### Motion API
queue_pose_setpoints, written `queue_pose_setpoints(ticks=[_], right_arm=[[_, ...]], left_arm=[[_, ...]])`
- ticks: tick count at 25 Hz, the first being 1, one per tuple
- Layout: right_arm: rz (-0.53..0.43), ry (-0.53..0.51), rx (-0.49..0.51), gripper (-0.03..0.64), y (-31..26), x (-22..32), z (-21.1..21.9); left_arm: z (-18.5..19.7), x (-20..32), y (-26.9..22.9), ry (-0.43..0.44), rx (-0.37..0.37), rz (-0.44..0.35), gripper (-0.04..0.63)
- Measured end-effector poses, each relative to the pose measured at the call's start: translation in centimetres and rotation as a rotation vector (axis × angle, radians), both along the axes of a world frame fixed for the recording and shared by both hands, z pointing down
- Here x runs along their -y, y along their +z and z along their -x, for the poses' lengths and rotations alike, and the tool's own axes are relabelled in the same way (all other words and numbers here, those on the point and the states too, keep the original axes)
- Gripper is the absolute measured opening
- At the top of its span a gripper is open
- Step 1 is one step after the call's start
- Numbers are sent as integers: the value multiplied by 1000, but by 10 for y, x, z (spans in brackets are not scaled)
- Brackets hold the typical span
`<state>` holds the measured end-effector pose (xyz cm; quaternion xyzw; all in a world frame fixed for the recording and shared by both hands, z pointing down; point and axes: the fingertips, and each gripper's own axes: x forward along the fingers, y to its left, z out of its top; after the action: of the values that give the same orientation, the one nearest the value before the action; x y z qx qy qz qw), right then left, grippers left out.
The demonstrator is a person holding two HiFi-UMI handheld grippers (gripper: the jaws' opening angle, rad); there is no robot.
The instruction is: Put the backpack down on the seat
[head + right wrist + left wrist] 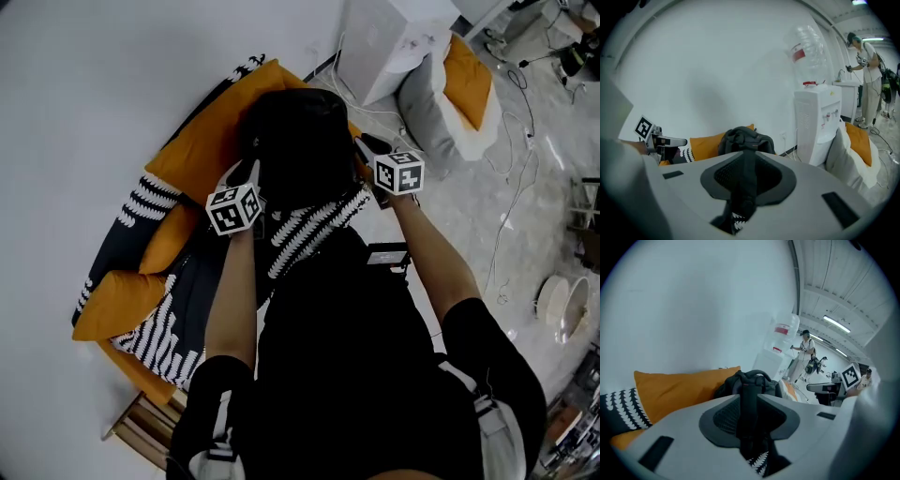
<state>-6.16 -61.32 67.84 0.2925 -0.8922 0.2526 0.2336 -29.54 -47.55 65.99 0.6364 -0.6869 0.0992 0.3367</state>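
Observation:
The black backpack stands upright on the seat, leaning against an orange back cushion. My left gripper is at the pack's left side and my right gripper at its right side. In the left gripper view, the left gripper is shut on a black backpack strap, with the backpack just beyond. In the right gripper view, the right gripper is likewise shut on a black strap, ahead of which rises the backpack.
The low seat has orange cushions and a black-and-white patterned cover, against a white wall. A white water dispenser and a grey beanbag stand to the right. Cables trail over the floor. A person stands far off.

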Motion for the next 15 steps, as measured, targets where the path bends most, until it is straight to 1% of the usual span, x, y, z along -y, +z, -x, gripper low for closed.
queue_pose_setpoints(ticks=[4,10,15], right_arm=[[-94,19,66,67,-51,-28,-15],[-220,41,186,41,-123,-68,-46],[-360,20,271,32,-186,-100,-77]], left_arm=[[-2,-25,-45,-43,13,-119,49],[-19,-53,-106,-21,3,-290,17],[-47,-72,-151,5,31,-389,15]])
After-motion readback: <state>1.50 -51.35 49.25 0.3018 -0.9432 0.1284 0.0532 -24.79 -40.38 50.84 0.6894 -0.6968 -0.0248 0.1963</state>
